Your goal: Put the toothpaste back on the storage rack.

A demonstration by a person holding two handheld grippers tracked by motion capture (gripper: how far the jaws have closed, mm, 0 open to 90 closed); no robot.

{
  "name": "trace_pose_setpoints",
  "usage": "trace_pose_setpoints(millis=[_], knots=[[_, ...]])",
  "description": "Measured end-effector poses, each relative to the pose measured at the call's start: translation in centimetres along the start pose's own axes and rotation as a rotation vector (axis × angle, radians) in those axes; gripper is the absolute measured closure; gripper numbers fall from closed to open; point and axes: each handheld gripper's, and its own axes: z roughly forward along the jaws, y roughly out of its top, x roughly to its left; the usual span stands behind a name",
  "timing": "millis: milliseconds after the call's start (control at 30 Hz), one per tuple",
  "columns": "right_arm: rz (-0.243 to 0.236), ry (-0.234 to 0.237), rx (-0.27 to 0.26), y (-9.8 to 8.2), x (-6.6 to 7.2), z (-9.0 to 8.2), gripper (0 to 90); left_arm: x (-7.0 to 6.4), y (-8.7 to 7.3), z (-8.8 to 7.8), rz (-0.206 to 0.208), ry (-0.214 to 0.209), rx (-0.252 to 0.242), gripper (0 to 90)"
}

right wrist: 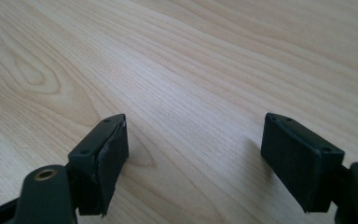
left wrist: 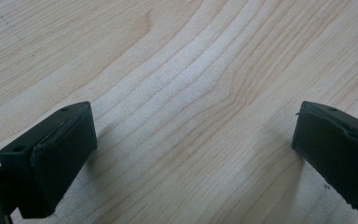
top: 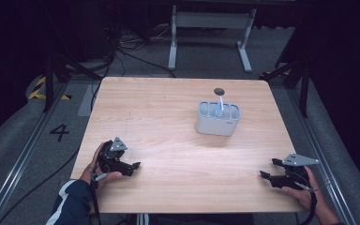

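A grey holder (top: 218,119) with several compartments stands on the wooden table (top: 168,108), right of centre toward the back. A pale blue and white item (top: 219,106) sticks up out of one of its middle compartments. My left gripper (top: 134,167) rests low at the front left, held by a hand, open and pointing right. In the left gripper view the left gripper (left wrist: 193,149) has its jaws wide apart over bare wood. My right gripper (top: 268,168) lies at the front right, open and pointing left. The right gripper (right wrist: 193,154) holds nothing between its jaws.
A small dark round hole (top: 219,90) marks the tabletop behind the holder. Beyond the far edge stands a white desk frame (top: 211,28) on the grey floor, with cables (top: 122,47). Black stands flank the table on both sides.
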Motion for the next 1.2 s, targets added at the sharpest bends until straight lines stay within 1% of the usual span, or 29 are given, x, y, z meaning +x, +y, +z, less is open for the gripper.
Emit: trace_pose_setpoints(millis=[233, 367, 433, 1200], knots=[[0.0, -0.006, 0.0, -0.06, -0.01, -0.02, 22.4, -0.09, 0.0, 0.06, -0.008, 0.008, -0.004, 0.2], [0.004, -0.014, 0.0, -0.21, 0.02, -0.19, 22.3, -0.04, 0.06, 0.11, -0.003, 0.011, -0.009, 0.2], [0.016, -0.022, 0.001, -0.38, -0.07, -0.38, 22.1, -0.07, 0.07, 0.13, -0.008, 0.009, -0.009, 0.2], [0.016, -0.023, 0.006, -0.47, -0.34, -0.47, 19.6, -0.05, 0.13, 0.18, -0.011, 0.007, -0.006, 0.2]])
